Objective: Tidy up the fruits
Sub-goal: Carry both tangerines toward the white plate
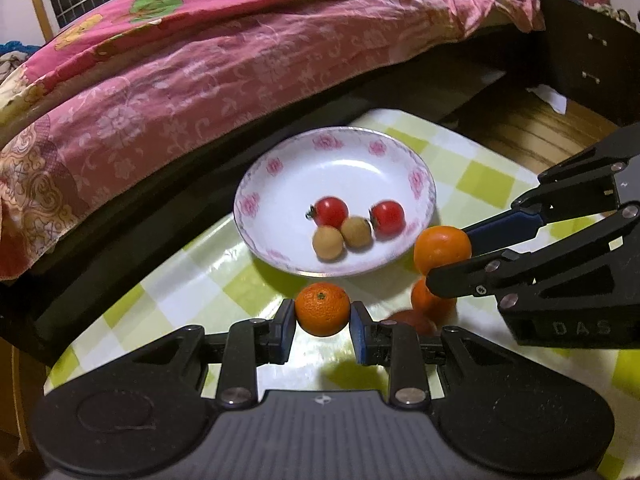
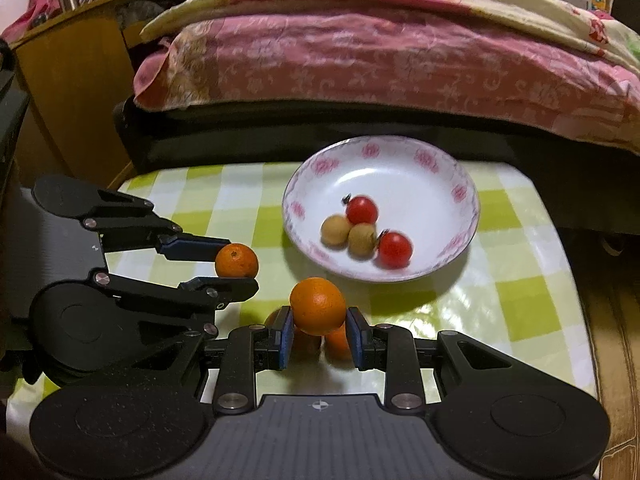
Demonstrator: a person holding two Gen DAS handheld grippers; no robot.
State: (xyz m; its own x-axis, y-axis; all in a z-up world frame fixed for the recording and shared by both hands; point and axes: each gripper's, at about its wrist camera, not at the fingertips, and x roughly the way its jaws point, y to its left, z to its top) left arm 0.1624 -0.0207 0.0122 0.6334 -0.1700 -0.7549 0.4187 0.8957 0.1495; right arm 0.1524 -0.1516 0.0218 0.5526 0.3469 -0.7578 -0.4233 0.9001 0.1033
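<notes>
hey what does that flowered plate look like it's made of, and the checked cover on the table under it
Plate: looks like glazed ceramic or porcelain, possibly melamine; glossy white with bright highlights, printed pink flowers and a thin darker rim line.

Table cover: probably vinyl or oilcloth rather than woven fabric; the green and white checks carry shiny, rippled reflections and it lies smooth, curving over the table edge.

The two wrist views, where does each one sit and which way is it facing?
Left wrist view: sits on the left hand-held gripper, looking forward over the orange it clamps toward the plate and bed; the right hand-held gripper enters at right.
Right wrist view: sits on the right hand-held gripper, looking over its own orange toward the same plate; the left hand-held gripper shows at left.
Shared: plate, both held oranges, checked tablecloth, bed.
</notes>
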